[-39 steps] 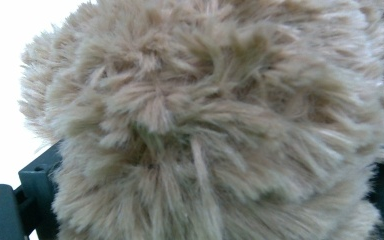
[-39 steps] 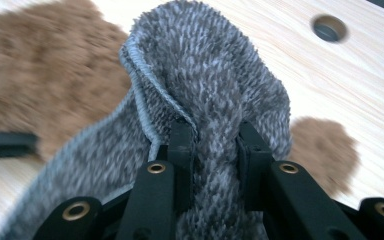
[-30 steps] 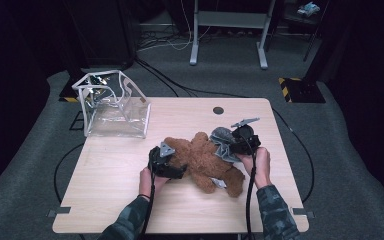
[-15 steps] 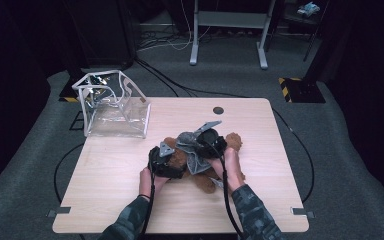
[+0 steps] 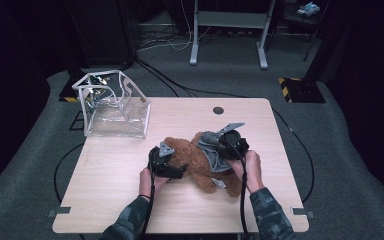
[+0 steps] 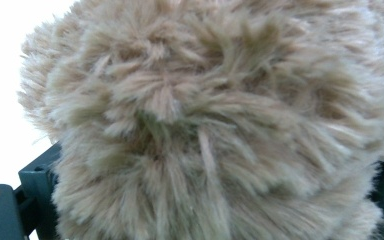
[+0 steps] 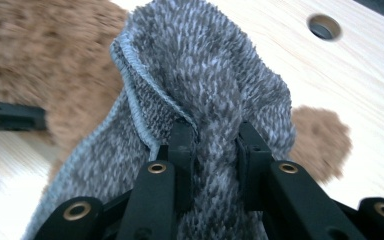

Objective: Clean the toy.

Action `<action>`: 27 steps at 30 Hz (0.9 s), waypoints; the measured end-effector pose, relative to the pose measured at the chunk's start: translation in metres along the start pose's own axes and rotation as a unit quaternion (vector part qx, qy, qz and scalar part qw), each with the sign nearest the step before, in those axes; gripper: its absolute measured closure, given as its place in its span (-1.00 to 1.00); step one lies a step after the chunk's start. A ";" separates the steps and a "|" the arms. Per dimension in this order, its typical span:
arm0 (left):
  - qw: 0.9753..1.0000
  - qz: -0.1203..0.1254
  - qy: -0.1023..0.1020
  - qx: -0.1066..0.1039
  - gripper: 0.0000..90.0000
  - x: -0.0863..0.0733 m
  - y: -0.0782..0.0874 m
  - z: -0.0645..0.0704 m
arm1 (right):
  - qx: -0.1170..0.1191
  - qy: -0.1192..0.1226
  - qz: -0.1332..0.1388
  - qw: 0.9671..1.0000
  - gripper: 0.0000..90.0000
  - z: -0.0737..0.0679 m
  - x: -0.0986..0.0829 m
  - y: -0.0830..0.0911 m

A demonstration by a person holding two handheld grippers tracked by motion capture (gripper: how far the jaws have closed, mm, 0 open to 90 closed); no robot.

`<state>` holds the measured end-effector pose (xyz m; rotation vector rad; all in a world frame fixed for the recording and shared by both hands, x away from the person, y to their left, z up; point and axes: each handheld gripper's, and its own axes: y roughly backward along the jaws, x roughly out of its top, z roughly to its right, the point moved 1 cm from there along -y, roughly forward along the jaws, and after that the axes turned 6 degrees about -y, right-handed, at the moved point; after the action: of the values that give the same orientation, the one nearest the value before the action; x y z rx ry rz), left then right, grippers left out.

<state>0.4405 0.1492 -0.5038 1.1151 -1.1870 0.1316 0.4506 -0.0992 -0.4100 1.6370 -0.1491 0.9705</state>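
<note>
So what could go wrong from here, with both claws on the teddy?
1. The right claw pinches only a fold of the grey knitted garment; a pull may stretch it or slip off.
2. The left claw is buried in the brown furry teddy bear; its hold could slide on fur.

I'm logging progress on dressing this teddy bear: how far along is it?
Done: the grey knit garment lies over the teddy bear. In hand: the right gripper pinches a fold of it, and the left gripper is at the bear. Left: whether it is fully on cannot be told.
</note>
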 end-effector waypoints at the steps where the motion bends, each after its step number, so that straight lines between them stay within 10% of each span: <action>1: 1.000 0.000 0.000 0.000 -0.92 0.000 0.000 0.000 | 0.001 -0.008 0.001 1.000 0.64 0.004 -0.003 0.001; 9: 1.000 0.002 0.005 -0.005 -0.92 -0.001 0.000 -0.001 | -0.040 -0.046 -0.010 0.998 0.64 0.034 -0.024 0.004; 14: 1.000 0.000 0.010 -0.006 -0.92 -0.002 0.000 -0.002 | -0.025 -0.062 0.017 0.998 0.64 0.037 -0.022 0.018; 20: 1.000 0.000 0.010 -0.004 -0.92 -0.001 -0.001 -0.002 | 0.011 -0.028 0.050 0.998 0.63 0.004 0.003 0.028; 27: 1.000 0.002 0.013 -0.004 -0.92 -0.001 -0.001 -0.002 | 0.049 0.038 0.019 0.998 0.63 -0.057 0.024 -0.018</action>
<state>0.4415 0.1506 -0.5054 1.1015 -1.1667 0.1443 0.4475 -0.0347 -0.4086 1.6895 -0.0828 1.0831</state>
